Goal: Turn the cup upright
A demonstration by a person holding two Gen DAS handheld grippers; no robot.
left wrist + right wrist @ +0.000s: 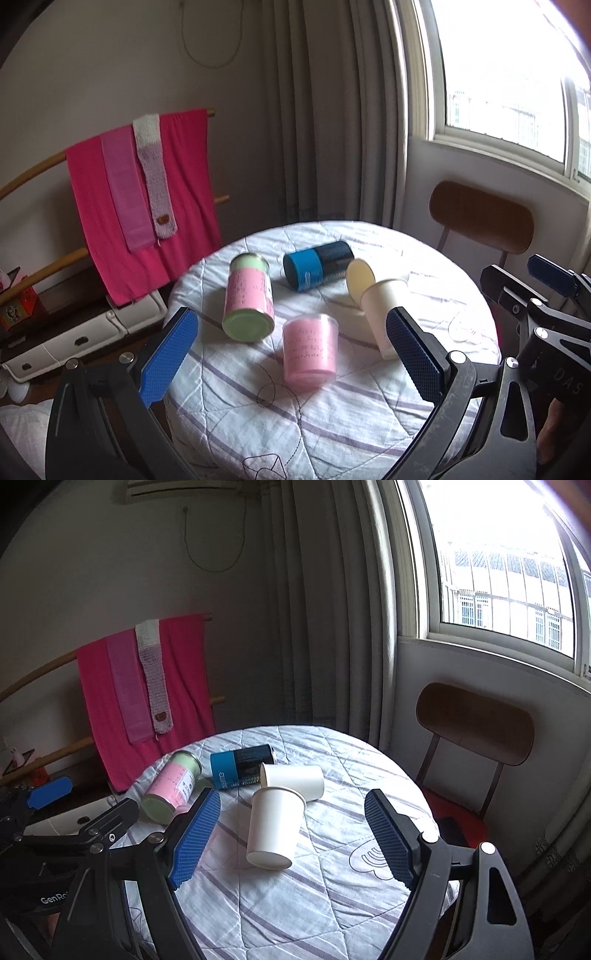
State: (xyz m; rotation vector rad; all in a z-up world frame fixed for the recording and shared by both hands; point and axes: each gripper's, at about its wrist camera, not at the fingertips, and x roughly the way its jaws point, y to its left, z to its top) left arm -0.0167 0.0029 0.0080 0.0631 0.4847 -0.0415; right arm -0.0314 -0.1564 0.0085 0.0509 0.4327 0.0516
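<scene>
Two white paper cups lie on their sides on the round quilted table (295, 904). The nearer cup (273, 827) has its base toward me and its rim away; it also shows in the left wrist view (380, 310). The farther cup (295, 779) lies crosswise behind it, touching its rim. A pink plastic cup (310, 352) lies on the table too. My right gripper (291, 840) is open, its blue pads on either side of the nearer white cup, not touching. My left gripper (291, 354) is open around the pink cup, above it.
A pink and green can (249, 295) and a blue and black can (317, 267) lie on their sides behind the cups. A wooden chair (476, 723) stands at the table's right. A rack with pink towels (140, 192) is at the left. Curtains and a window are behind.
</scene>
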